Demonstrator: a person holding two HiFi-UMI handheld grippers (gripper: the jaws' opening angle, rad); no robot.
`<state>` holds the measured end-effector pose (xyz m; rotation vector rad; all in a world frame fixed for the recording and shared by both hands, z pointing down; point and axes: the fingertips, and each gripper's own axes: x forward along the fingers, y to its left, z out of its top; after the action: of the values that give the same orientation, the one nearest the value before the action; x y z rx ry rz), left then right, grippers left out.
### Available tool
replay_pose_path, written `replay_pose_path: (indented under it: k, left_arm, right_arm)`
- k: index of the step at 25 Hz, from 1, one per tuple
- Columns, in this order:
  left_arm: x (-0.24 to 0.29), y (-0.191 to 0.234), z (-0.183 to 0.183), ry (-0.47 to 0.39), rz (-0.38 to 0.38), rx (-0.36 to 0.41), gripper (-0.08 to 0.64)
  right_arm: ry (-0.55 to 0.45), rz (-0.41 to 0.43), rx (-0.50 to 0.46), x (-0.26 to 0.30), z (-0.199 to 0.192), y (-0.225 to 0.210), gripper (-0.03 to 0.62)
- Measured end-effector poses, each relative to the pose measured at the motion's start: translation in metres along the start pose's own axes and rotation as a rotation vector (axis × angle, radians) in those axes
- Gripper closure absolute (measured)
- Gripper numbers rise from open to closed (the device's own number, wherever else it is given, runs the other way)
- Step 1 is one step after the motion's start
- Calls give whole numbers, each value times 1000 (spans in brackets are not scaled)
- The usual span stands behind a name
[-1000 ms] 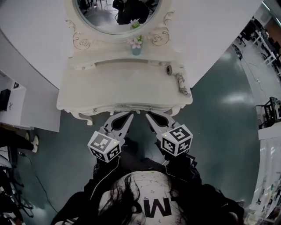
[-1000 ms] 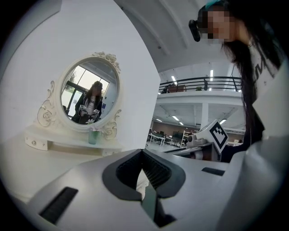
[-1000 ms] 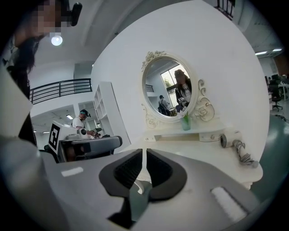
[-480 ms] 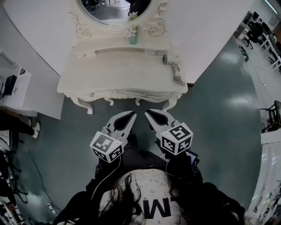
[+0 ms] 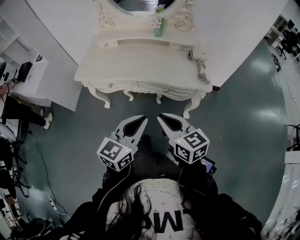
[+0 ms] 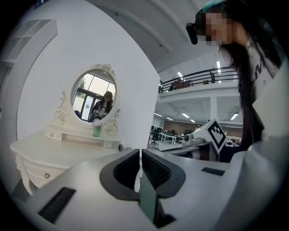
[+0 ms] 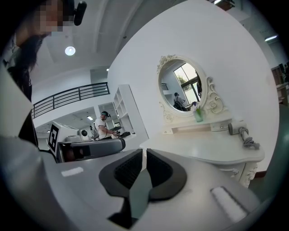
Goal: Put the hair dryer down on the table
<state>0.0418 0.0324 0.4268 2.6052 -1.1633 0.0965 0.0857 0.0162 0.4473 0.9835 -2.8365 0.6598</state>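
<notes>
White and carved, the surface (image 5: 140,65) stands against a curved wall (image 5: 234,28). An oval mirror (image 5: 140,3) rises from its back edge, and a small vase (image 5: 158,30) of flowers sits on the low shelf (image 5: 136,42) beneath the mirror.

The hair dryer (image 5: 193,55) lies on the surface at its right rear, just beside the right end of the shelf. Its cord (image 5: 203,76) is bunched next to it and runs toward the right front corner. Neither tool touches it. The right gripper view shows the same placing: the hair dryer (image 7: 235,129) rests at the far right of the top, with the cord (image 7: 248,140) in a loose heap in front of it.

The person (image 5: 154,215) stands on the dark floor (image 5: 243,117) in front of the surface, well apart from it, holding both tools out level. The tips aim toward the surface and angle in toward each other.

The left tool (image 5: 140,120) has its jaws pressed together. In its own view only a thin slit shows between the ribbed pads (image 6: 128,168), and nothing is in it. The right tool (image 5: 161,116) is likewise pressed together and holds nothing, its dark pads (image 7: 160,169) meeting at the tip.

The two tools sit near each other without touching. Seen from the left gripper view, the dryer is only a small dark spot at the end of the shelf.
</notes>
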Motion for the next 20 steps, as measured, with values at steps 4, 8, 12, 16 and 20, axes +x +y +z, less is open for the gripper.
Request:
replay_pose_path:
  k: [4, 8, 12, 16, 20]
  left_arm:
    - [-16, -2, -5, 16, 22, 7, 565]
    - [-25, -6, -10, 26, 30, 6, 565]
    - [-33, -4, -13, 31, 37, 7, 565]
    - [-41, -5, -15, 20, 48, -4, 565]
    - [-50, -3, -17, 5, 66, -15, 565]
  right_arm:
    - [3, 31, 9, 1, -9, 15, 554]
    - [9, 48, 9, -1, -14, 25, 554]
    - [25, 62, 11, 5, -21, 33, 554]
    - [50, 76, 2, 6, -26, 42, 564]
    - [65, 94, -13, 8, -30, 50, 565]
